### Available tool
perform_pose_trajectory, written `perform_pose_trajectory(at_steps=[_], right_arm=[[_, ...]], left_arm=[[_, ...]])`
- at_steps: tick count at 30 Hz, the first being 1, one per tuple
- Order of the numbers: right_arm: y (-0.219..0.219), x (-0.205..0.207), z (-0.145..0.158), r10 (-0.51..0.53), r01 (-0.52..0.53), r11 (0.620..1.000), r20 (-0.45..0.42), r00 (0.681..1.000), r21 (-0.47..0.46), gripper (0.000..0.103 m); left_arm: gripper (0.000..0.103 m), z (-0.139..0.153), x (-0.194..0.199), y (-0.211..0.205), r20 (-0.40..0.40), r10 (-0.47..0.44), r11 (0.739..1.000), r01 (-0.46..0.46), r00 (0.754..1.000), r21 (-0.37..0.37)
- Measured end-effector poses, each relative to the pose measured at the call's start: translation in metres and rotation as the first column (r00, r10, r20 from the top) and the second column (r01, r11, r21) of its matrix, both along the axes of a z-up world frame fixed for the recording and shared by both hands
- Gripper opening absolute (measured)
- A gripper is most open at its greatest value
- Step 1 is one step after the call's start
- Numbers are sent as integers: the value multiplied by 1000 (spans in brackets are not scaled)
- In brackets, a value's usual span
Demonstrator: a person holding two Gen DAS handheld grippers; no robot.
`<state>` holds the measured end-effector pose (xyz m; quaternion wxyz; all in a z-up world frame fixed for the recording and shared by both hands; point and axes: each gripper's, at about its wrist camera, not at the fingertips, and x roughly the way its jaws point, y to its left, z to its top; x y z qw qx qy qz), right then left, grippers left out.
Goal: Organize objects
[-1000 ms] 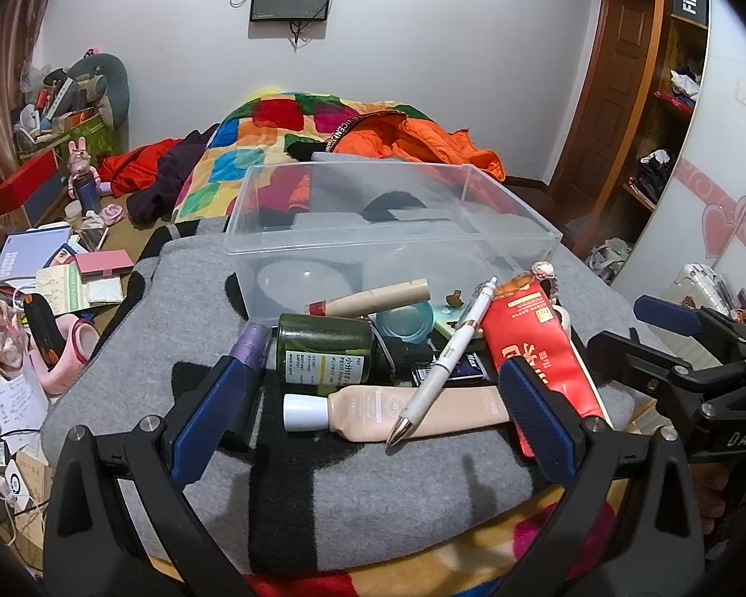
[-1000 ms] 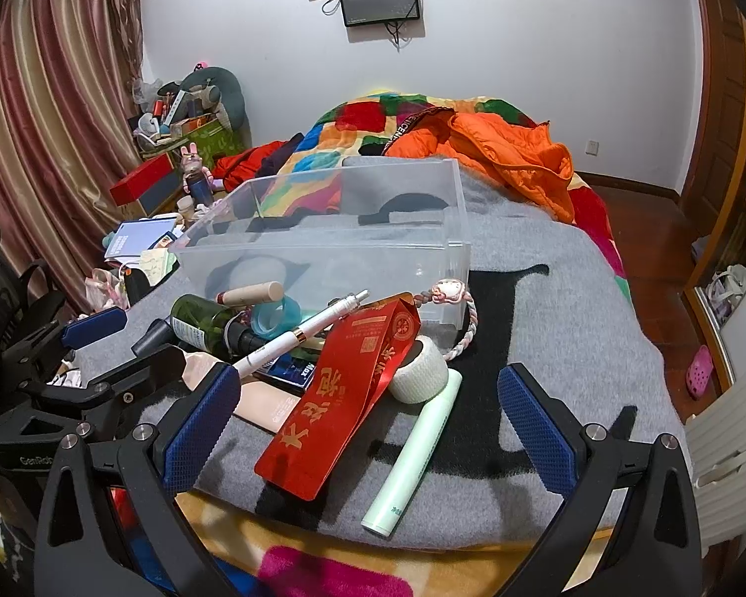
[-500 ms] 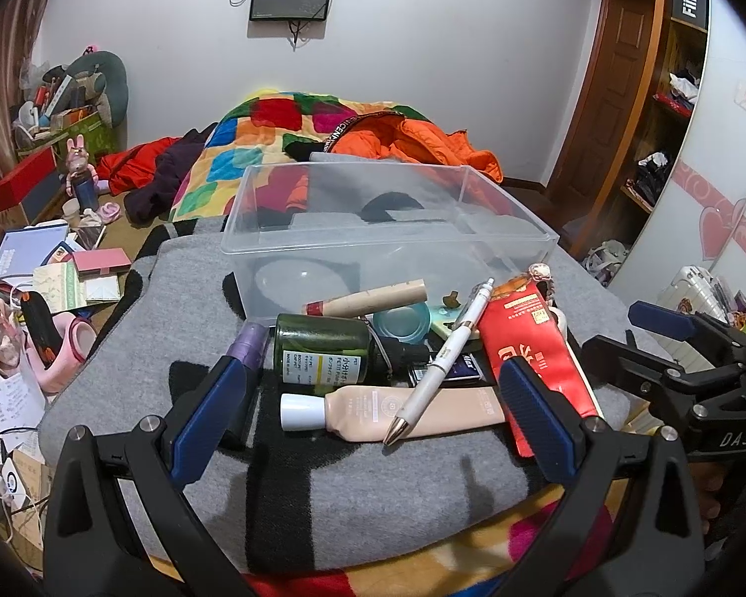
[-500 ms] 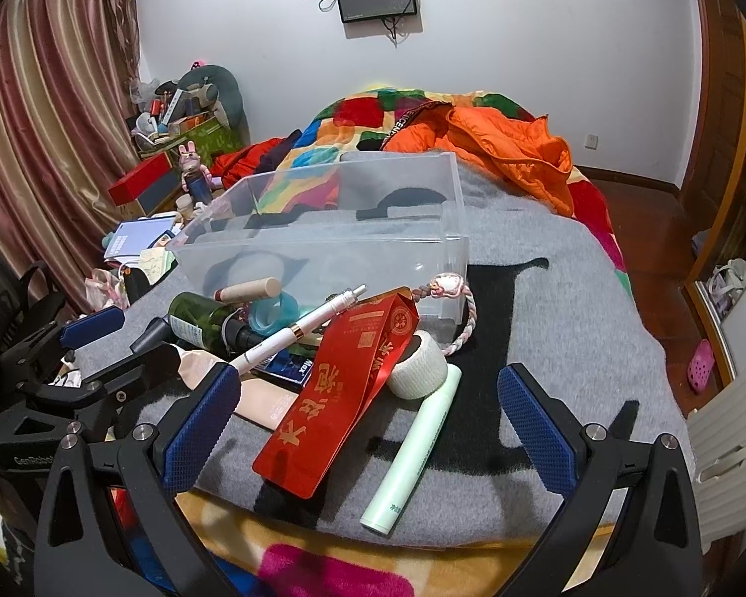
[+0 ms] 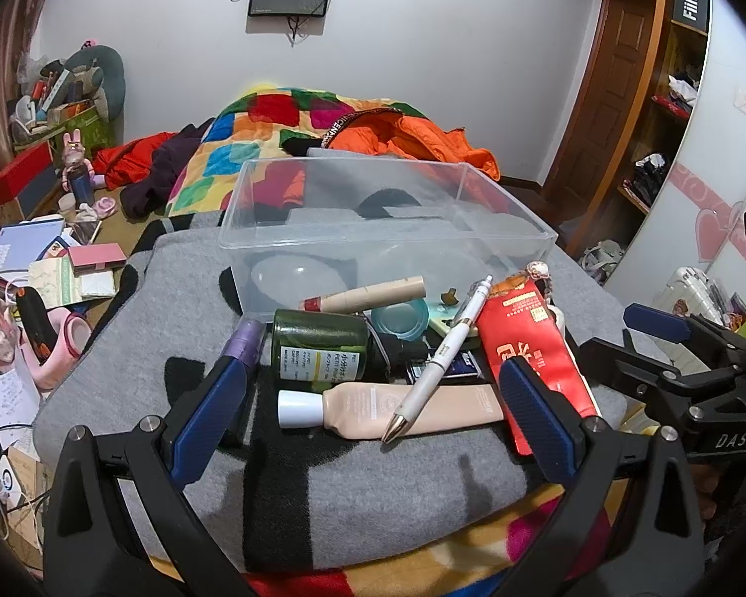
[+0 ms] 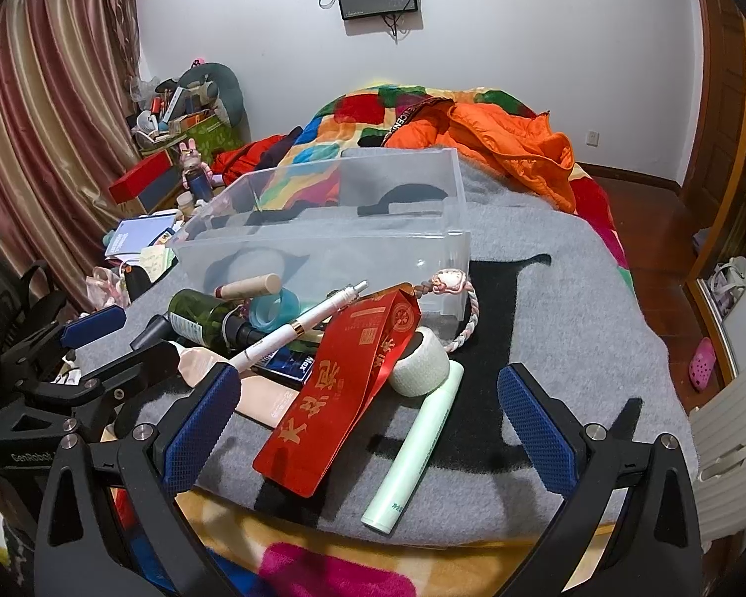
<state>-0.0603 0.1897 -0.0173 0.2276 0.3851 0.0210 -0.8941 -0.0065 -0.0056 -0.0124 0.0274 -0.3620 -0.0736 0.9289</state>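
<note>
Left gripper (image 5: 373, 415) and right gripper (image 6: 368, 428): jaws spread wide, holding nothing, poised over clutter. White pen (image 5: 437, 358) rests across beige tube (image 5: 413, 408), before empty clear bin (image 5: 388, 244), likely destination.

the bin (image 5: 388, 209) sits on the blanket (image 5: 373, 487), behind the pile. in the pile, the pen (image 5: 437, 353) lies across the tube (image 5: 398, 408); the bottle (image 5: 318, 353) lies behind the tube, the pouch (image 5: 532, 343) to its right.

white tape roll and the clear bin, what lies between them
In the right wrist view, only the braided cord curves across the grey blanket between the white tape roll and clear bin.
</note>
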Motion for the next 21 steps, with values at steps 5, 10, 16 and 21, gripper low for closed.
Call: perform_pose_trajectory(at_steps=[5,10,16,21], right_arm=[[4,1,-4,-15,14,1000,10,1000,19,103],[18,-5,-6,-62,61,998,29,998,21,103],[33,-11,-13,-114,113,993,64,991,21,101],[38,-17,-20,-128,127,992,105,986,15,87]], left_arm=[[103,-5,2,-9,-7,7,1000,-7,1000,12],[93,-9,-3,-28,-1,62,998,-62,998,15],[88,-17,-15,-45,27,101,995,-101,994,-11],[80,-25,-17,-61,42,148,989,-147,988,-35]])
